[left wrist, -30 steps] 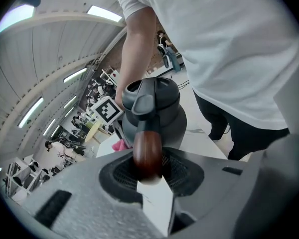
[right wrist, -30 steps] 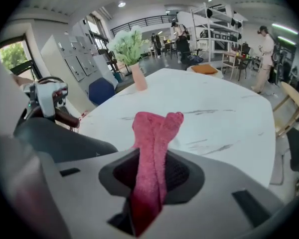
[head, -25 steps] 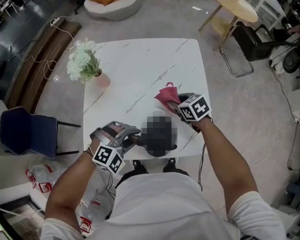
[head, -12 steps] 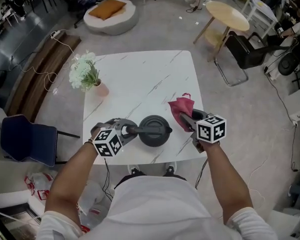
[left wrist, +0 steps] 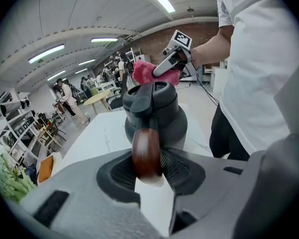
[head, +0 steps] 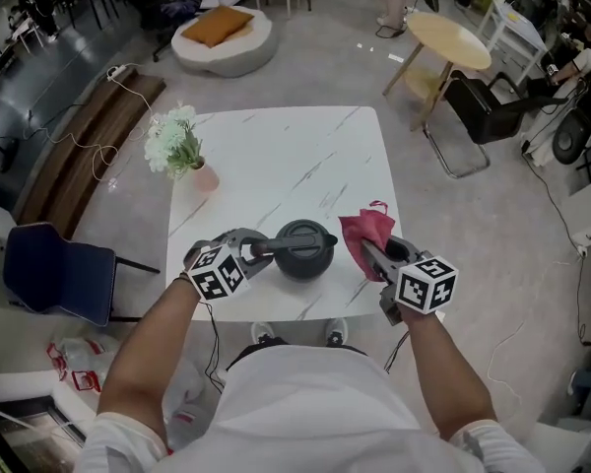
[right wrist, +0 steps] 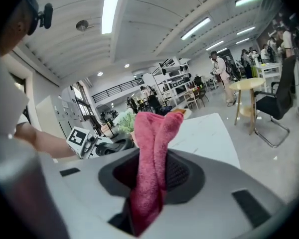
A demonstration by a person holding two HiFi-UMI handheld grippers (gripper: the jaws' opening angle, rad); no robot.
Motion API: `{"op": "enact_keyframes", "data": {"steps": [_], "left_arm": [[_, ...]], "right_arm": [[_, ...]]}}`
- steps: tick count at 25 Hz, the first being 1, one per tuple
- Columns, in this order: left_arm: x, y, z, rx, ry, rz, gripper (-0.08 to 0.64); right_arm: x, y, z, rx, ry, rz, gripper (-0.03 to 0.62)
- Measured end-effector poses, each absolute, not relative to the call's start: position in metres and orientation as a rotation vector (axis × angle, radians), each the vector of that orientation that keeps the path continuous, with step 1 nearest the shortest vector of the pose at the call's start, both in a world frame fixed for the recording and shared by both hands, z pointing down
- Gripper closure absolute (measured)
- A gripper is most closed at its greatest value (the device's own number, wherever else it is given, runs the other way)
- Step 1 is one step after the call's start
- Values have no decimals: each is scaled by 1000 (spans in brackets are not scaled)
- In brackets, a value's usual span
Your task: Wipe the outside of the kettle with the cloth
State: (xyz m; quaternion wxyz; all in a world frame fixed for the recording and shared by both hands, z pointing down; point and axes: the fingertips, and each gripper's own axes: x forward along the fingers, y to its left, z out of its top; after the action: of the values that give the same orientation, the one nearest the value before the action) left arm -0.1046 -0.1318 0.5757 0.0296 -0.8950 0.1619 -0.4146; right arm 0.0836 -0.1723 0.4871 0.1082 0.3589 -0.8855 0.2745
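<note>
- The table (head: 276,156) is the biggest thing here. It's white marble-look, and the kettle sits near its front edge, close to the person. I guess that's so both hands reach it without stretching.
- The kettle (head: 303,249) is dark and round and stands upright on the table with its lid on. The wiping doesn't look started yet.
- My left gripper (head: 251,252) comes in from the kettle's left, angled down. Its jaws are clamped on the handle, which I read as bracing the kettle so it won't slide or spin once the cloth pushes on it.
- My right gripper (head: 374,256) hovers off the kettle's right side, jaws pinched on the cloth.
- The cloth (head: 364,230) is pink and bunched, and sticks up out of the jaws. In the head view it's just beside the kettle with a thin gap, so no contact as far as I can tell.
- The handle (left wrist: 147,153) is a brown wooden grip. Only the left gripper view shows the pads squeezing it from both sides; from the head view it's just a dark stub.
- The right gripper view shows how deep the cloth sits between the pads, which the head view hides. The kettle body is mostly blocked there, though.
- The flowers (head: 177,141) sit at the far left corner, well apart from everything.
</note>
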Motion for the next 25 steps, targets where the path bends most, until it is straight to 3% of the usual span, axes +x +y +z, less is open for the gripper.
{"op": "enact_keyframes", "data": {"steps": [3,7,9,15,18,25], "left_arm": [[-114,-132,567,-2816,544,-1245,359],[-133,-126,535,-2911,726,-1083,349],[-147,-126,516,-2980,937,-934,367],[-192,-112,511,-3071,1787,-443,514],[-200,-100,520,-2995,1950,-451,560],[-172,-86,522,-2986,1877,-582,560]], "right_arm": [[84,-171,474,1084,-2645,786,480],[83,-163,464,1088,-2667,731,480],[85,-159,461,1105,-2677,717,482],[86,-144,464,1125,-2653,626,483],[82,-135,469,1111,-2628,553,483],[75,-122,485,1114,-2560,477,485]]}}
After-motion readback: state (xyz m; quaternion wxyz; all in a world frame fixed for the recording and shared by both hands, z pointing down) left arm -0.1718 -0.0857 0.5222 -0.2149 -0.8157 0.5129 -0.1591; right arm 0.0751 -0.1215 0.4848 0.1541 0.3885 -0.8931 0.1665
